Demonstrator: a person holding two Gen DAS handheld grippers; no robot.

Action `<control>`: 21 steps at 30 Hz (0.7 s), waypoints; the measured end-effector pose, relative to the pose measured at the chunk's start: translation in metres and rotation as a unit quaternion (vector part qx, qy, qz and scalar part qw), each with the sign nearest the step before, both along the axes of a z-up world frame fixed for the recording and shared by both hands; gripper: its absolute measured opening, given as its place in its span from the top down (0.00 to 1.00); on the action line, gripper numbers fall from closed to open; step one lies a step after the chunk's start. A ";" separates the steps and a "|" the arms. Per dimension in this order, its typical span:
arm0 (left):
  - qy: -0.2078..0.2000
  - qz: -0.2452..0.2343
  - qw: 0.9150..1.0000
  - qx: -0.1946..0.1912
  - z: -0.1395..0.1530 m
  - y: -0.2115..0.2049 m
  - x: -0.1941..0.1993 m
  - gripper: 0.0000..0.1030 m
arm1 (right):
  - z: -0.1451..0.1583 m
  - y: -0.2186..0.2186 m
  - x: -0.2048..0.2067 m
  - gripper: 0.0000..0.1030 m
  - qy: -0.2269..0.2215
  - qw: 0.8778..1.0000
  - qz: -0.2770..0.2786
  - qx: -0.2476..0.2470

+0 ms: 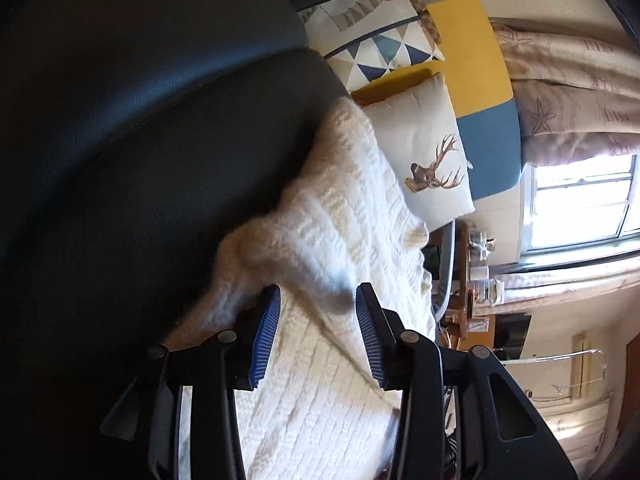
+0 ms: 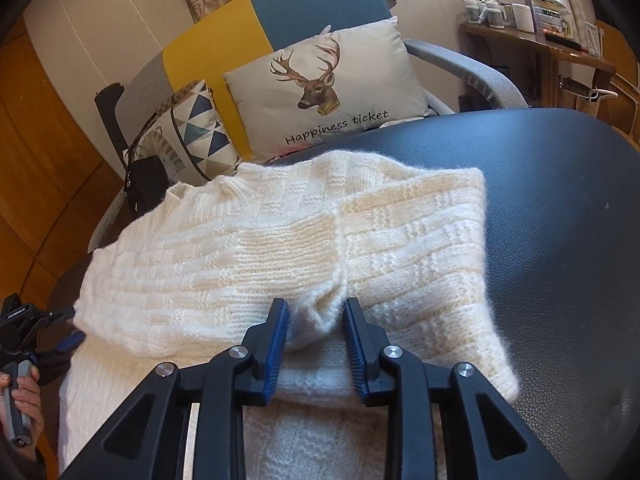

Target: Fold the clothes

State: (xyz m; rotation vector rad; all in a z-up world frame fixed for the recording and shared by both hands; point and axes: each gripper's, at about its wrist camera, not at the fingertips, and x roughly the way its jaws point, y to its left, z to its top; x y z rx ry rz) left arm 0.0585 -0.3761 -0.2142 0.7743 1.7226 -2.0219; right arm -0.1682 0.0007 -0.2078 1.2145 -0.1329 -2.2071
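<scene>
A cream knitted sweater point(image 1: 340, 208) point(image 2: 240, 248) lies partly folded on a black leather surface point(image 1: 140, 160) point(image 2: 560, 220). In the left wrist view my left gripper point(image 1: 318, 300) stands open, its blue pads on either side of a raised fold of the knit without pressing it. My right gripper point(image 2: 316, 308) is low over the near edge of the folded part, jaws a little apart, with a small puckered bunch of knit at a seam between the pads; I see no firm pinch. The left gripper point(image 2: 40, 332) and the hand point(image 2: 20, 400) holding it show at the sweater's left edge.
Behind the sweater a deer-print cushion point(image 1: 424, 152) point(image 2: 328, 80) and a triangle-patterned cushion point(image 1: 384, 52) point(image 2: 192, 128) rest on a yellow, blue and grey armchair point(image 1: 472, 40) point(image 2: 312, 0). A black bag point(image 2: 146, 184) sits beside them. A wooden shelf point(image 2: 540, 44) holds jars.
</scene>
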 end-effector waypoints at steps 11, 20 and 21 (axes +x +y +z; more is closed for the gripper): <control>-0.012 -0.002 0.995 -0.097 0.025 0.003 0.001 0.75 | 0.071 -0.040 0.024 0.93 0.177 0.972 0.036 0.151; -0.032 -0.020 0.995 -0.095 0.015 0.008 0.011 0.75 | 0.017 -0.028 0.008 0.93 0.100 0.980 0.019 0.172; -0.031 -0.018 0.995 -0.097 0.017 0.008 0.015 0.75 | 0.018 -0.027 0.008 0.93 0.099 0.981 0.015 0.166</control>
